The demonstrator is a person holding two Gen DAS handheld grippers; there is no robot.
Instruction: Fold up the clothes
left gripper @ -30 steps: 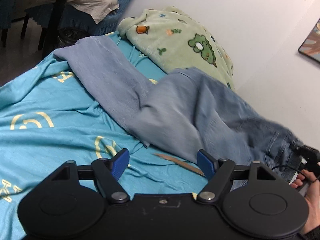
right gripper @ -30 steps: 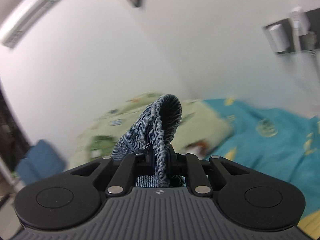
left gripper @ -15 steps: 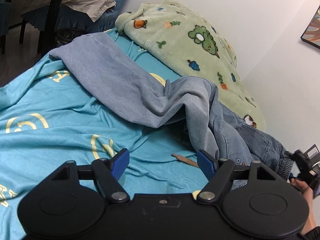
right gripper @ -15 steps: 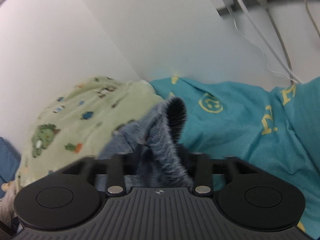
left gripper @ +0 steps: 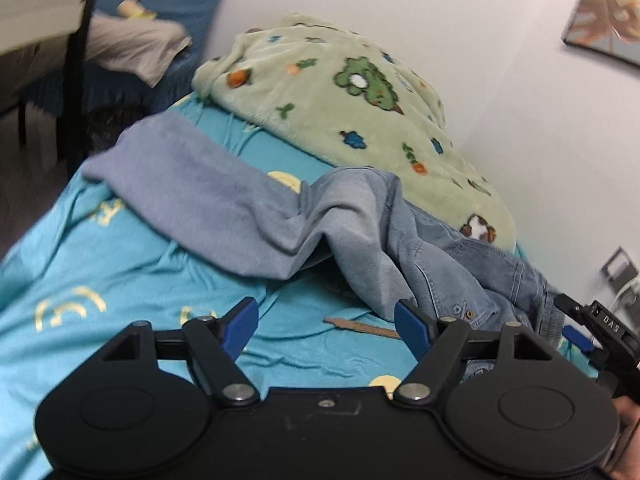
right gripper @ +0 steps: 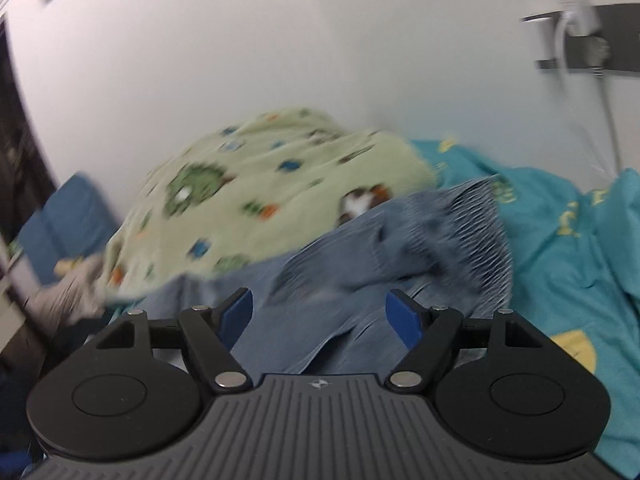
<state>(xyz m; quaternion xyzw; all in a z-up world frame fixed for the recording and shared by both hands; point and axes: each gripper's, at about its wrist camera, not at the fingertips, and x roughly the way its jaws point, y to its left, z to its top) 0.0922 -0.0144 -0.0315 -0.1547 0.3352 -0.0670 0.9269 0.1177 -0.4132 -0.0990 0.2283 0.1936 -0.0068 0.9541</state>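
Observation:
A pair of blue jeans (left gripper: pixel 360 232) lies rumpled across the teal bedsheet (left gripper: pixel 100 280), legs stretching to the far left and waistband at the right. My left gripper (left gripper: pixel 326 322) is open and empty, hovering above the sheet just in front of the jeans. My right gripper (right gripper: pixel 316 314) is open, with the jeans' elastic waistband (right gripper: pixel 452 232) lying just beyond its blue pads (right gripper: pixel 404 316); nothing is between them. The right gripper also shows at the right edge of the left wrist view (left gripper: pixel 600 332), beside the waistband.
A green cartoon-print blanket (left gripper: pixel 360 108) is heaped behind the jeans against the white wall. A thin wooden stick (left gripper: pixel 360 326) lies on the sheet near my left gripper. A wall socket with cables (right gripper: pixel 576 40) is at the right. A chair and dark table legs (left gripper: pixel 72 72) stand far left.
My right gripper was shut on the jeans' waistband and held it up; it has now opened and the waistband lies on the bed. The jeans have slumped into a rumpled heap.

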